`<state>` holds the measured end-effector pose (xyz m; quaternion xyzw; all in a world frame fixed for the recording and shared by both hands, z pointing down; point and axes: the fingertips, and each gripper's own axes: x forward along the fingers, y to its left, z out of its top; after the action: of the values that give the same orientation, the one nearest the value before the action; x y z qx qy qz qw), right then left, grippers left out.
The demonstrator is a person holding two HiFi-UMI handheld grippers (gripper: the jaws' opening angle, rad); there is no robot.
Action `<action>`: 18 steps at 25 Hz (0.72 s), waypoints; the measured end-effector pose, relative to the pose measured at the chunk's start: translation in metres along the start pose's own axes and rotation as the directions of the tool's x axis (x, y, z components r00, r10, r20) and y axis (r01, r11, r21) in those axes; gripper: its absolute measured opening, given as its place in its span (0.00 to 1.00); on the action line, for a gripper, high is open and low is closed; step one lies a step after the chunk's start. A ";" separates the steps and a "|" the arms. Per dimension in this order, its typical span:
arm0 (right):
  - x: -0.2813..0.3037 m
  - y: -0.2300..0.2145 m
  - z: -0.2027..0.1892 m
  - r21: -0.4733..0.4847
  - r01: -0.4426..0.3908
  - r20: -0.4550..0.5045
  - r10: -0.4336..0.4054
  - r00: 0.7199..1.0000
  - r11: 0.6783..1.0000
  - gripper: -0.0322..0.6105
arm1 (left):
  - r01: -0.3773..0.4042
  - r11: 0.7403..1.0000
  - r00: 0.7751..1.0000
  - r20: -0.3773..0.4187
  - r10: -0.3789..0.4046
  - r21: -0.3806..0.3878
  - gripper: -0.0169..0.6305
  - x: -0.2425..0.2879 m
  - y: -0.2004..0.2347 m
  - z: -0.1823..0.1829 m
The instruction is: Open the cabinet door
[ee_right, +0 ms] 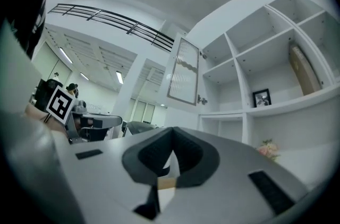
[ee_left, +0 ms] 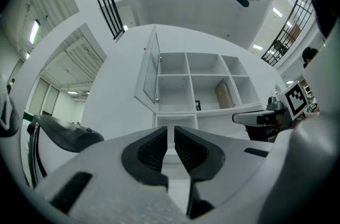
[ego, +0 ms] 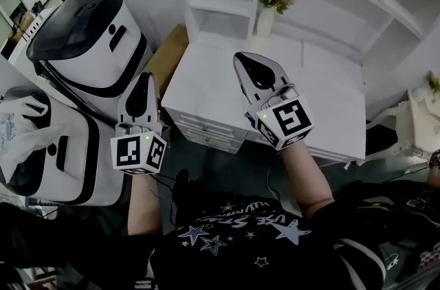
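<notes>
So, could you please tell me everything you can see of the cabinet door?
The cabinet door is a white frame around a ribbed, glass-looking panel, with a small metal knob near its lower corner. It stands swung open and upright at the upper left of the white shelf unit, beside an empty compartment. Nothing touches it.

We find no text we can truly read; white lettering among stars crosses the person's black shirt (ego: 237, 233), upside down and warped beyond reading; faint blue print on a white bag (ego: 12, 125) is too small.
</notes>
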<state>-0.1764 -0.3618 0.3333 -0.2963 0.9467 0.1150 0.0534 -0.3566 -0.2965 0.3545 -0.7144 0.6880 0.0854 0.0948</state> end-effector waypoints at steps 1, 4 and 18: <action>-0.007 0.001 -0.004 0.009 -0.010 -0.005 0.010 1.000 1.000 0.06 | -0.012 1.000 1.000 -0.010 0.012 -0.004 0.10 -0.008 -0.007 -0.003; -0.024 0.004 -0.014 0.044 -0.034 -0.017 0.035 0.999 0.998 0.06 | -0.056 0.998 0.997 -0.045 0.056 -0.014 0.07 -0.031 -0.024 -0.014; -0.046 0.068 -0.062 0.144 -0.143 -0.094 0.157 0.983 0.979 0.06 | -0.139 0.990 0.972 -0.193 0.133 -0.016 0.04 -0.112 -0.041 -0.061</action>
<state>-0.1796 -0.2982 0.4133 -0.2253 0.9734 0.0378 0.0152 -0.3203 -0.2026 0.4421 -0.6718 0.7399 0.0327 0.0119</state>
